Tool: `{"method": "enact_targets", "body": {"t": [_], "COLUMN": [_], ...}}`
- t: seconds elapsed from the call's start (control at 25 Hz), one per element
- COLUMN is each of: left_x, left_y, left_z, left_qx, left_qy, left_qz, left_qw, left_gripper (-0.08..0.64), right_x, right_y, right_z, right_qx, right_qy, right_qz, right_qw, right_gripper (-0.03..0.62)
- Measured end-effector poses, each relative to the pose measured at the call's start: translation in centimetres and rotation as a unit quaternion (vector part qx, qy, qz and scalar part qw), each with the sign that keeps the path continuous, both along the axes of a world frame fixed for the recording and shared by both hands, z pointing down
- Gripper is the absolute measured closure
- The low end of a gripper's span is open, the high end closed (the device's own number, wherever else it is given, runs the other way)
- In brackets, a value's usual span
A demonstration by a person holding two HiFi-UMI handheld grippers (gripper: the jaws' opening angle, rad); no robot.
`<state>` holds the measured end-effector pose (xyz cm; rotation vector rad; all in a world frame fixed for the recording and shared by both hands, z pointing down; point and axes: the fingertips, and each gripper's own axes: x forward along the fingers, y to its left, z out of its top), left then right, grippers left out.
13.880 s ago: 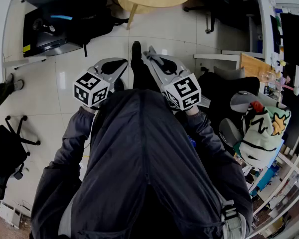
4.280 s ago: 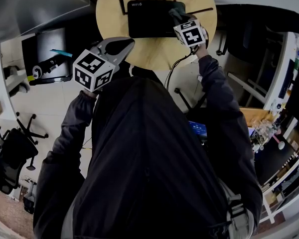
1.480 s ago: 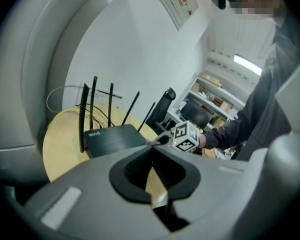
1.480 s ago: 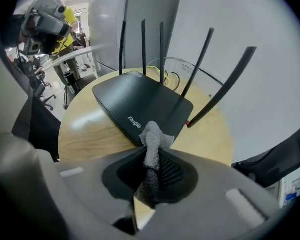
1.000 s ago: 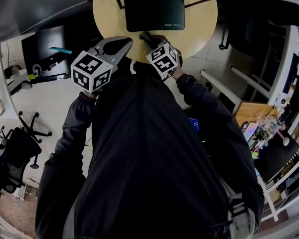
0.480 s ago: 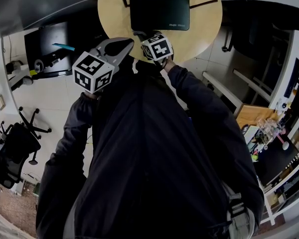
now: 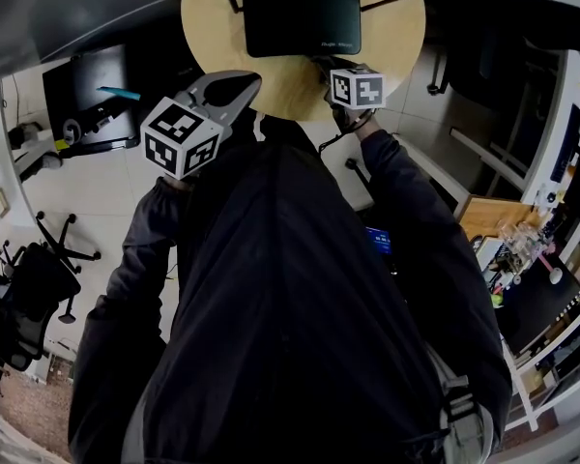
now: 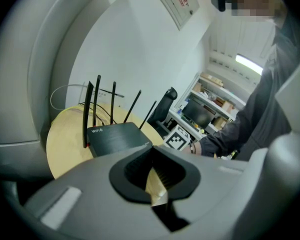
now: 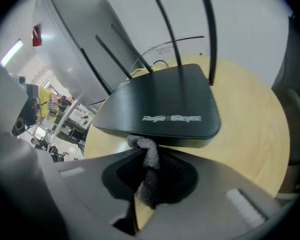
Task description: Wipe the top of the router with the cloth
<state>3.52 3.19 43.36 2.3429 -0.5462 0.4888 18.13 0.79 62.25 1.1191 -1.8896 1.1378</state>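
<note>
A black router (image 7: pixel 301 17) with several thin antennas lies flat on a round wooden table (image 7: pixel 396 37). My right gripper (image 7: pixel 327 64) hovers at the router's front right edge, shut on a grey cloth (image 9: pixel 147 171). In the right gripper view the cloth's knotted end pokes up just before the router's (image 9: pixel 162 106) front lip. My left gripper (image 7: pixel 240 85) stays off the table's near left rim, shut with nothing in it. The left gripper view shows the router (image 8: pixel 115 136) beyond the closed jaws and the right gripper's marker cube (image 8: pixel 177 138).
A cable (image 7: pixel 340 141) hangs from the table's near edge towards the floor. A black office chair (image 7: pixel 19 298) stands at the left and dark equipment (image 7: pixel 87 75) at the upper left. A cluttered desk (image 7: pixel 532 259) fills the right side.
My right gripper has moved rightwards along the router's front, from its left half to its right end, still holding the cloth. The left gripper has stayed put.
</note>
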Motion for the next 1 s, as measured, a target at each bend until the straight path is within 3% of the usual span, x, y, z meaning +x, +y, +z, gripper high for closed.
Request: {"method": "enact_targets", "body": {"t": [0.28,0.44,0.56,0.68,0.88,1.0], "left_x": [-0.1,0.1,0.4,0.4,0.0,0.3], "left_y": [0.1,0.2,0.3,0.4,0.5,0.5], "left_z": [-0.1,0.0,-0.1,-0.2,0.0,0.0], "left_qx": [0.001,0.001,0.003,0.004,0.001,0.002], "left_qy": [-0.003,-0.004,-0.003,-0.003,-0.004,-0.003], "left_qz": [0.002,0.006,0.01,0.012,0.012,0.018], "left_qw": [1.0,1.0,0.9999,0.9999,0.9999,0.9998], "left_gripper": [0.56,0.56,0.56,0.56,0.56,0.56], "right_x": [7.4,7.9,6.6,4.0,-0.2,-1.7], "right_y": [-0.4,-0.3,0.2,1.5,3.2,4.0], "right_z": [-0.3,-0.2,-0.6,-3.6,-11.2,-13.8], "right_qx": [0.001,0.004,0.011,0.055,0.156,0.189], "right_qy": [0.024,0.037,0.042,0.04,0.035,0.039], "right_qz": [0.065,0.053,0.005,-0.066,-0.148,-0.187], "right_qw": [0.998,0.998,0.999,0.995,0.976,0.963], "right_gripper": [0.561,0.561,0.561,0.561,0.561,0.563]}}
